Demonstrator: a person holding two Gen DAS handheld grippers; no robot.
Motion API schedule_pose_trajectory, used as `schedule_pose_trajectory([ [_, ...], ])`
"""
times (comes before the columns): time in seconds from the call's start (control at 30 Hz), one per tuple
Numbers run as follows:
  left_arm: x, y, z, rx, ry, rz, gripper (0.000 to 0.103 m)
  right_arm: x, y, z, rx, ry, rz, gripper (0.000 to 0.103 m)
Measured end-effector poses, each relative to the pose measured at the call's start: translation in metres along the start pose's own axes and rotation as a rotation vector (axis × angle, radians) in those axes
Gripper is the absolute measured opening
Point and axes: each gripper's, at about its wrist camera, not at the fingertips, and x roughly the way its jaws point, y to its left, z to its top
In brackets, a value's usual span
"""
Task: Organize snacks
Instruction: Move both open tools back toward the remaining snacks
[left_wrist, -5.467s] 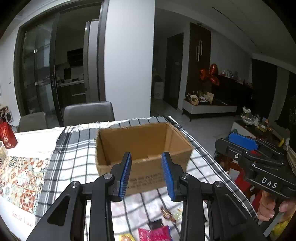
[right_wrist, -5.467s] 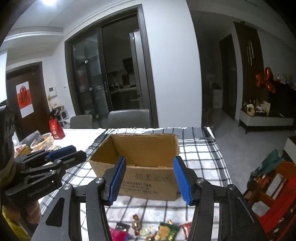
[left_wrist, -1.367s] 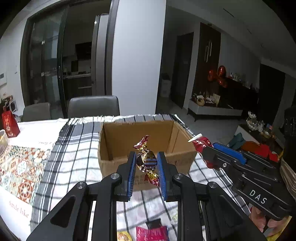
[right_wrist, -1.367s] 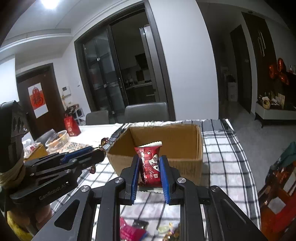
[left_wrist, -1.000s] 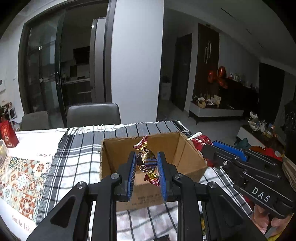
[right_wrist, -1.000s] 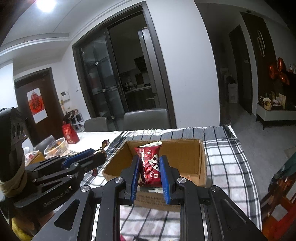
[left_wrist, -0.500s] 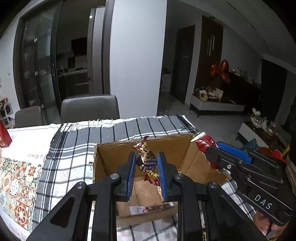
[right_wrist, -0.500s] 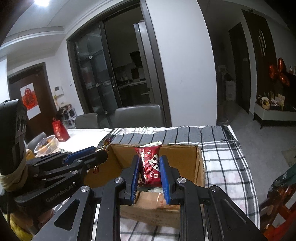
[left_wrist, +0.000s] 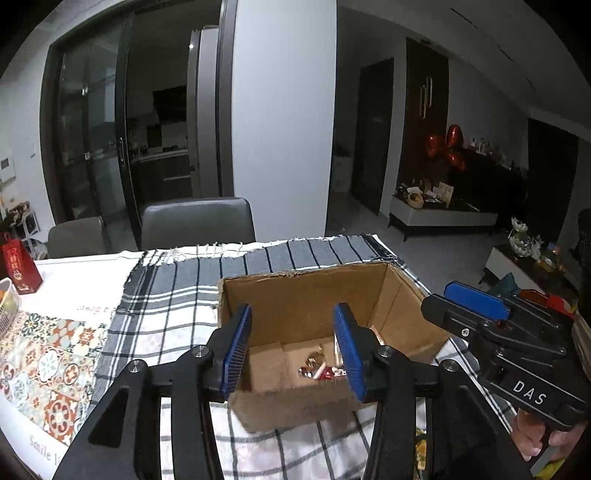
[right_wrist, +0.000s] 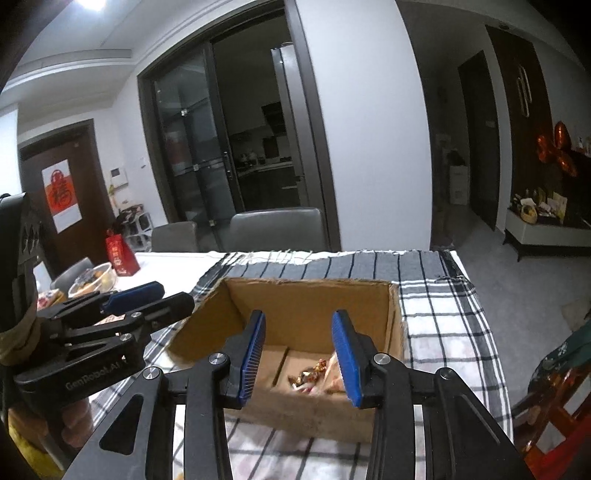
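An open cardboard box (left_wrist: 310, 295) (right_wrist: 310, 302) stands on a checked cloth. My left gripper (left_wrist: 291, 350) is open and empty, held just above the box's near wall. My right gripper (right_wrist: 299, 350) is open and empty over the same box; it also shows at the right of the left wrist view (left_wrist: 476, 306). On the box floor lie a foil-wrapped candy (left_wrist: 314, 360) (right_wrist: 306, 374) and a red snack packet (left_wrist: 328, 373) (right_wrist: 330, 373). The left gripper's body shows at the left of the right wrist view (right_wrist: 133, 295).
A checked cloth (left_wrist: 177, 295) covers the table, with a patterned mat (left_wrist: 44, 365) to the left. A red gift bag (left_wrist: 16, 266) and a bowl (right_wrist: 92, 278) stand at the far left. Two grey chairs (left_wrist: 197, 221) stand behind the table.
Both grippers have opened over the box. The foil candy has dropped from the left gripper and the red packet from the right; both now lie on the box floor.
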Motion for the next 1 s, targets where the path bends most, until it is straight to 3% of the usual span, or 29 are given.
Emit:
schedule_pose_trajectory([
  [0.1, -0.018, 0.001, -0.006, 0.004, -0.010, 0.010, 0.046, -0.011, 0.007, -0.004, -0.004, -0.002, 0.019, 0.044],
  [0.27, -0.045, 0.001, -0.016, 0.011, -0.030, 0.025, 0.047, -0.032, 0.020, -0.011, -0.018, -0.016, 0.047, 0.044],
  [0.37, -0.060, 0.002, -0.022, 0.011, -0.035, 0.023, 0.050, -0.044, 0.028, -0.016, -0.030, -0.024, 0.059, 0.052],
  [0.47, -0.076, 0.003, -0.030, 0.010, -0.044, 0.035, 0.052, -0.056, 0.038, -0.022, -0.046, -0.034, 0.067, 0.054],
  [0.53, -0.086, 0.003, -0.037, 0.007, -0.050, 0.043, 0.056, -0.062, 0.044, -0.028, -0.055, -0.025, 0.078, 0.054],
  [0.63, -0.099, 0.002, -0.049, 0.007, -0.048, 0.057, 0.058, -0.068, 0.050, -0.036, -0.068, -0.015, 0.084, 0.063],
  [1.0, -0.124, 0.004, -0.094, 0.021, -0.018, 0.095, 0.063, -0.077, 0.067, -0.069, -0.171, 0.038, 0.076, 0.068],
])
